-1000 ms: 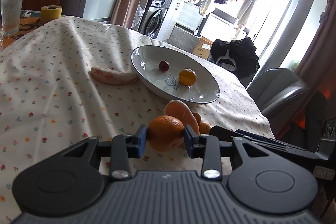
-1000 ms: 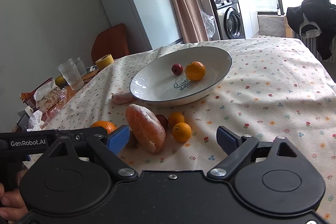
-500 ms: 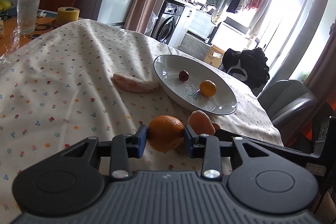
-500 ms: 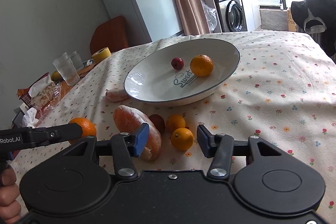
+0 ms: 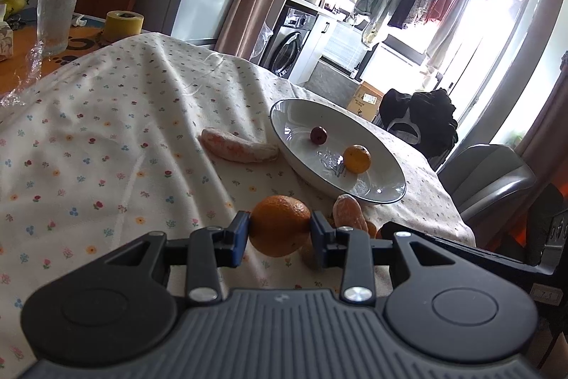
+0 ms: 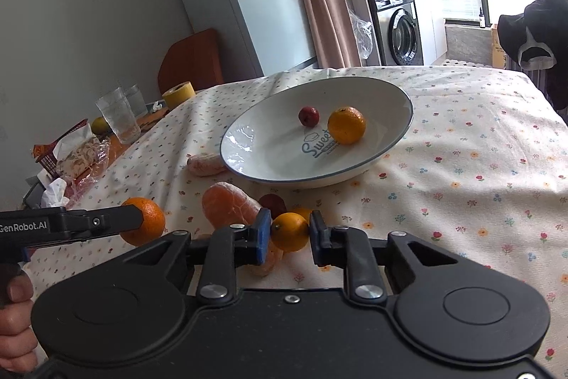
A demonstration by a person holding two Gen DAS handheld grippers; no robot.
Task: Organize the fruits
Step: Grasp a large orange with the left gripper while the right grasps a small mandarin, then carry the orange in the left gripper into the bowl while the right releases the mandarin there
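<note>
Glossy ceramic plate (image 6: pixel 397 134), printed cloth (image 6: pixel 479 166)

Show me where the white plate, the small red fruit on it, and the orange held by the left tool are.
white plate (image 6: pixel 248 166), right wrist view, bare near rim.
small red fruit (image 6: pixel 308 116), right wrist view, its middle.
orange (image 5: pixel 279 225), left wrist view, its front face, between the left gripper's jaws.

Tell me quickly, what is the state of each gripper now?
Left gripper: shut on the large orange.
Right gripper: shut on the small orange.
</note>
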